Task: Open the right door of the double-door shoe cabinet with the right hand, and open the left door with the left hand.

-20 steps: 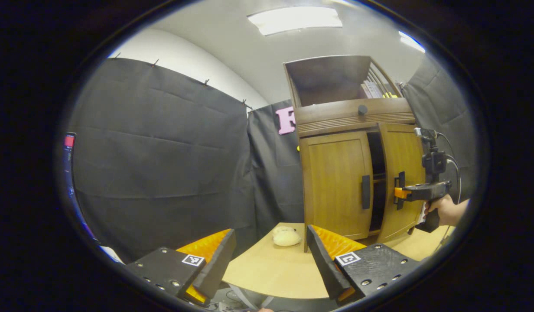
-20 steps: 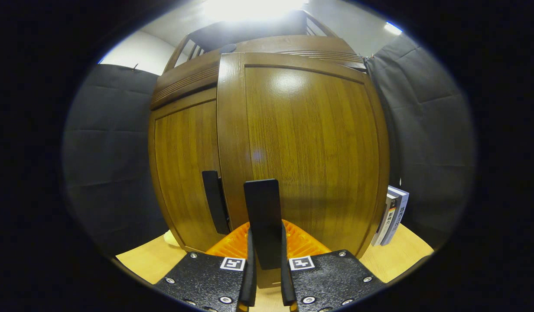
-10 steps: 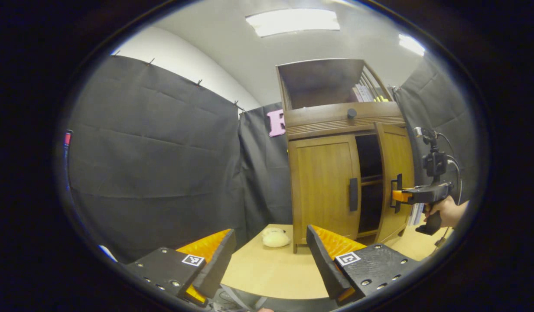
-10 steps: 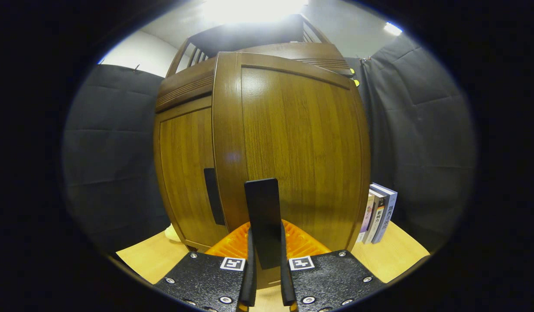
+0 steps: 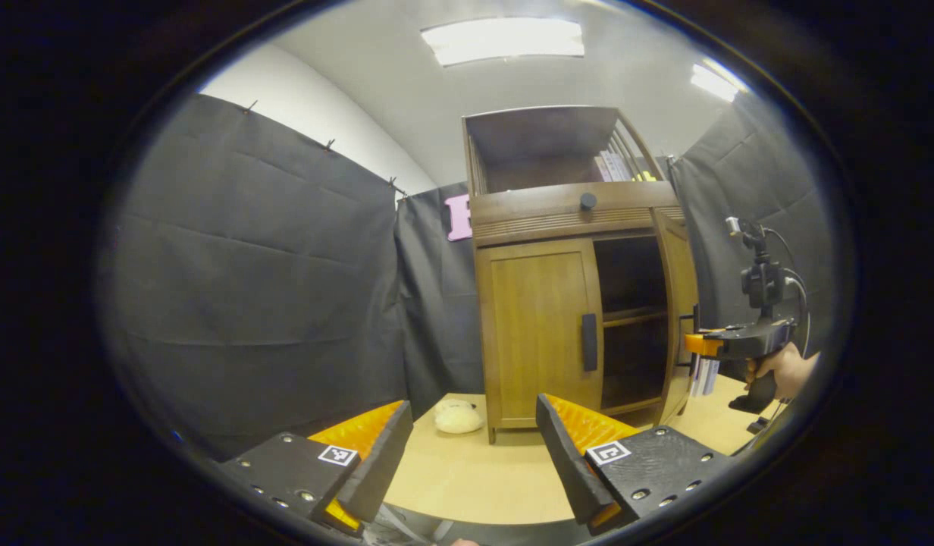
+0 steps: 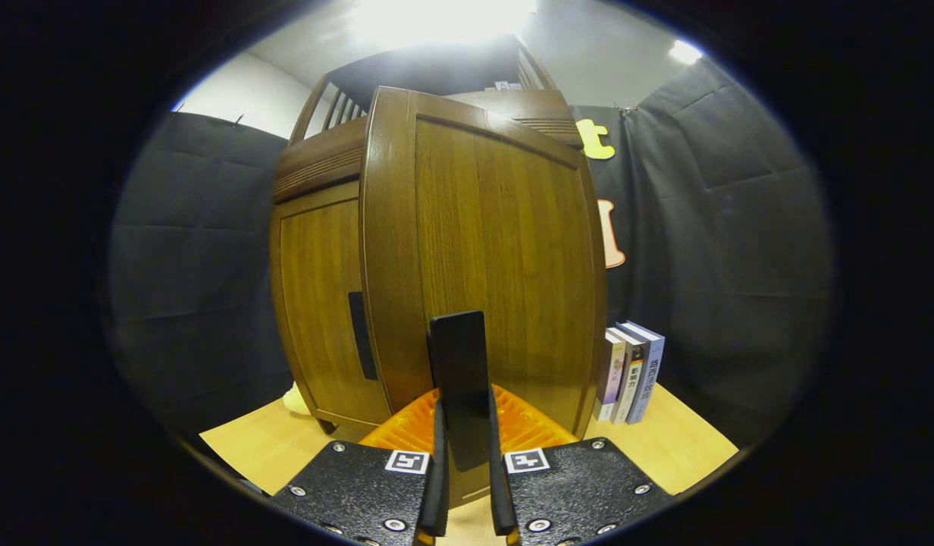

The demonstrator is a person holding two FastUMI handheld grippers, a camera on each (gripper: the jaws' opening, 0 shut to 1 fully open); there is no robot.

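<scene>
Our right gripper (image 6: 464, 485) clamped on the right door's handle (image 6: 459, 387), right door (image 6: 497, 258) ajar, our left gripper (image 5: 471, 455) wide, left door (image 5: 539, 330) closed.

no word, brand or number comes out clearly from where i stand. the spines of the books (image 6: 628, 371) beside the shoe cabinet (image 6: 437, 250) carry print, but it is too small and blurred to make out. the square black-and-white markers (image 6: 409, 461) on the right gripper (image 6: 464, 493) and the left gripper (image 5: 467, 470) are patterns, not writing.
</scene>
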